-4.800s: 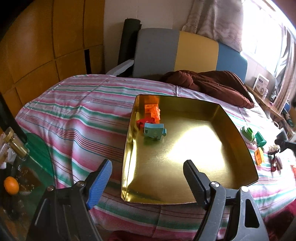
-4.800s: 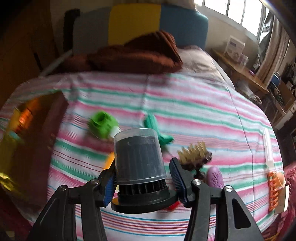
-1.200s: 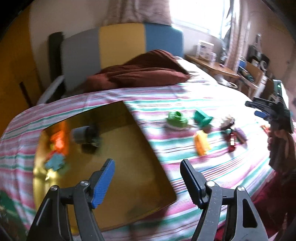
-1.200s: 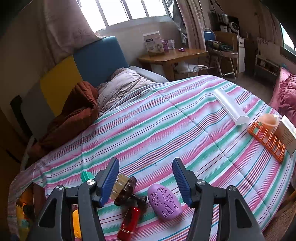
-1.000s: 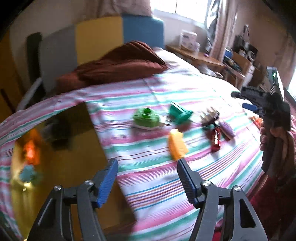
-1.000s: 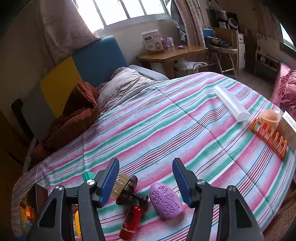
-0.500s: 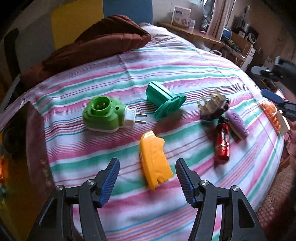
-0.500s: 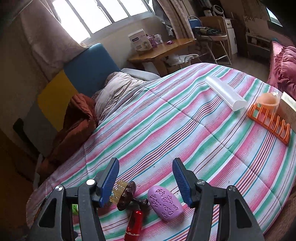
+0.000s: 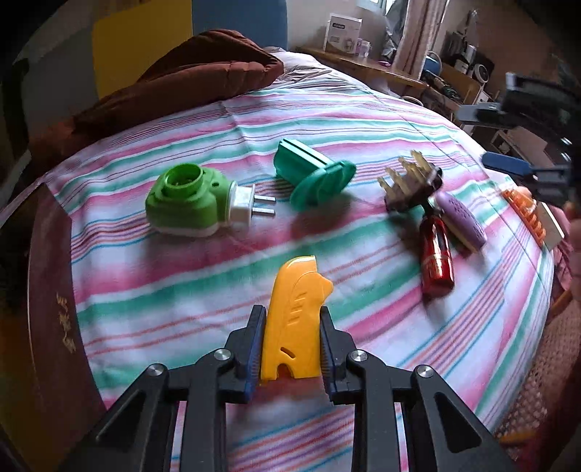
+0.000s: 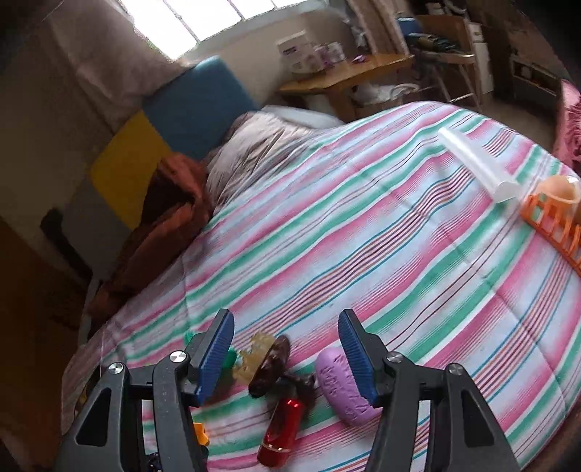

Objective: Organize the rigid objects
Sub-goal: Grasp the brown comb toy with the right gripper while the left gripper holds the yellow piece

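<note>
The left gripper (image 9: pixel 290 339) has just clamped the flat yellow plastic piece (image 9: pixel 295 323) on the striped bedspread (image 9: pixel 363 119). The right gripper (image 10: pixel 287 354) hangs spread, empty, above the purple oval case (image 10: pixel 339 388).

Daylit bedroom, fisheye views
The window (image 10: pixel 218 18) glares white; striped bedspread (image 10: pixel 363 254) smears with motion blur; corners vignette dark.
</note>
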`<state>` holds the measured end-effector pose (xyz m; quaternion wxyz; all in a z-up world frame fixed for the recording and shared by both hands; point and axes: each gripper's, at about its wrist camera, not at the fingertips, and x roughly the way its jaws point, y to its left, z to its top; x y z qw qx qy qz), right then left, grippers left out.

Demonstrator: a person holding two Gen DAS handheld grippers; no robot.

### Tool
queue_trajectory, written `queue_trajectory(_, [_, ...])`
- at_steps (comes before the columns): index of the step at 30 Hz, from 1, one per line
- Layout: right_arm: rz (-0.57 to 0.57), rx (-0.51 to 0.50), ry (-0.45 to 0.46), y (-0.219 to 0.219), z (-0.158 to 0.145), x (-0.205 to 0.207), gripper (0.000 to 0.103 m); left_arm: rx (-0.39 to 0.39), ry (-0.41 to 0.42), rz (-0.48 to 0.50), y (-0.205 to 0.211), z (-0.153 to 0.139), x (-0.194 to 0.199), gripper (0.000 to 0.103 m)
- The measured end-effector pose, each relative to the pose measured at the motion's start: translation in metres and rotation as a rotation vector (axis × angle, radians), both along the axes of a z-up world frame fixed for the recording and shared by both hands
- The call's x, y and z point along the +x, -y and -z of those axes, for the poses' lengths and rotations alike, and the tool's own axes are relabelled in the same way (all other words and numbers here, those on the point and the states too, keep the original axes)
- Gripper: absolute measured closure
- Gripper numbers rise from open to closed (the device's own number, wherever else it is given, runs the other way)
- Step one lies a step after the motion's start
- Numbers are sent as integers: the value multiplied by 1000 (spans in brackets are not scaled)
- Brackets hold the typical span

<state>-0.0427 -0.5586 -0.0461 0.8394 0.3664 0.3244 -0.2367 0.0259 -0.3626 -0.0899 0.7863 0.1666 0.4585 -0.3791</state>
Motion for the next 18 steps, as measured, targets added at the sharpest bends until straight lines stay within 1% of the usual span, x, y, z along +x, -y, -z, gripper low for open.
queue_trajectory(6, [-67,16,-64,-8,13,16,42,-8,18,11,-10,-1,-12,76])
queue_trajectory(13, [-144,-10,-152,-21,26,34,42,-16,15,9,-13,0,-12,75])
queue_trajectory(18, [-161,-21,-176,-24,29,39,42,-21,10,6,-13,0,-10,75])
